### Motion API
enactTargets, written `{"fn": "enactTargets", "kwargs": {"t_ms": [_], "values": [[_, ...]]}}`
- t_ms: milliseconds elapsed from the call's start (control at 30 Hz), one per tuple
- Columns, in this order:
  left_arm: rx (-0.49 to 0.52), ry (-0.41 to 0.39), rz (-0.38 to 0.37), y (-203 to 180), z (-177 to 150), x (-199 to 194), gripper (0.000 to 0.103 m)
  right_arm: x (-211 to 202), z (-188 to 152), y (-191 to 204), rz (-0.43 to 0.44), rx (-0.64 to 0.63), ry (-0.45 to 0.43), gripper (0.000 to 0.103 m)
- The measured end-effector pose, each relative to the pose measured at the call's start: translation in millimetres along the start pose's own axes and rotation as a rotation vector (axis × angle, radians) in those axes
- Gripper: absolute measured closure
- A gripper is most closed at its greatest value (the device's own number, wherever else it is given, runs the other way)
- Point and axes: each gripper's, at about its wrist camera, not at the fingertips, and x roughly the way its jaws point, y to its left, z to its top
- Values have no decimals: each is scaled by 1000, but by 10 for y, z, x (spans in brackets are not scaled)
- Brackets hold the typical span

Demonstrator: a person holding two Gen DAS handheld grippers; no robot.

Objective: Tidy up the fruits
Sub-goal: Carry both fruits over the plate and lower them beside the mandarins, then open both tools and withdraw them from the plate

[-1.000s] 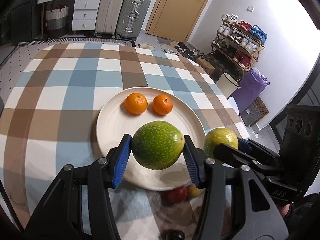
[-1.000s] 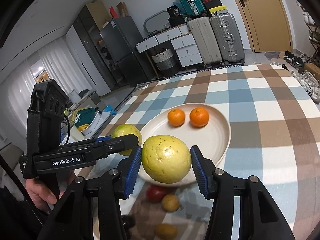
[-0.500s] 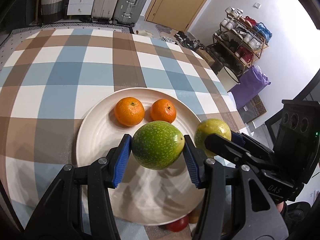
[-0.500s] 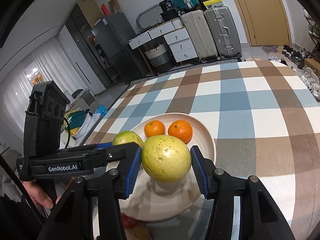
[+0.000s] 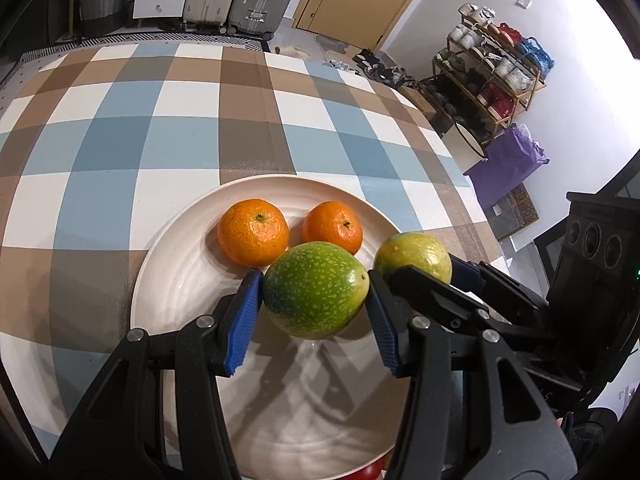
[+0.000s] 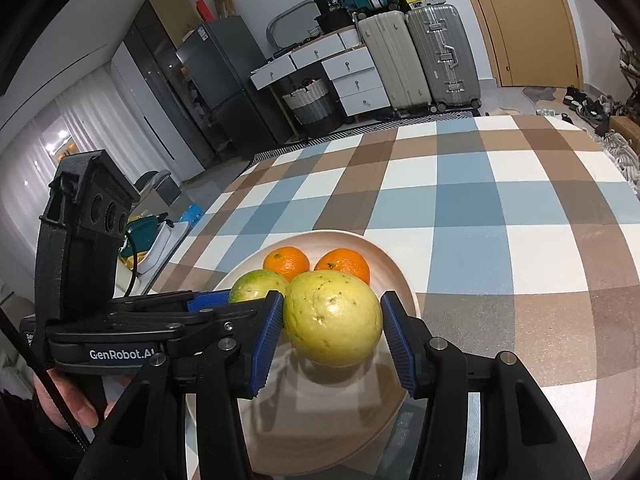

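Two claws, two fruits, and both are now out over the plate (image 5: pixel 168 280)! A second back the pair hung short of it, at the near rim, with a few small fruits showing on the cloth below; now the plate fills the lower middle of both views and only a sliver of red fruit (image 5: pixel 370 472) peeks out at the bottom edge of the left wrist view.

Left claw (image 5: pixel 312 312) is clamped on the green speckled fruit (image 5: pixel 316 292), blue pads pressed to either side, dead centre of its frame. Right claw (image 6: pixel 332 334) grips the yellow fruit (image 6: pixel 332 318) the same way, at a middling width set by the fruit itself. Neither grip has shifted; the fruits sit exactly as they did between the pads.

Look at the spacing: the two claws ride side by side, the right one poking in from the right of the left wrist view. Just beyond them, toward the upper part of the plate, wait two oranges, the left orange (image 5: pixel 253 232) and the right orange (image 5: pixel 333 227), close together.

What does this mean for the job? Carry phase looks nearly done, I'd say. Both fruits seem to hang just above the bare front half of the plate, judging by the shadows beneath them. Lowering and letting go should be next, and the worry is a round fruit rolling into the oranges. Checked worktop (image 5: pixel 180 136) beyond lies bare.
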Motion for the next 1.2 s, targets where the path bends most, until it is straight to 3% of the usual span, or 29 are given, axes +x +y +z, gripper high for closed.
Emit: {"fn": "enactTargets", "kwargs": {"t_ms": [567,1200], "values": [[11,-67,28,-70,-61,-339,54,-318,26,8,2,15,-109,49],[45,-145,82,-234,-583,-953,54,-762,-225,269,-6,-17,-163,48]]}}
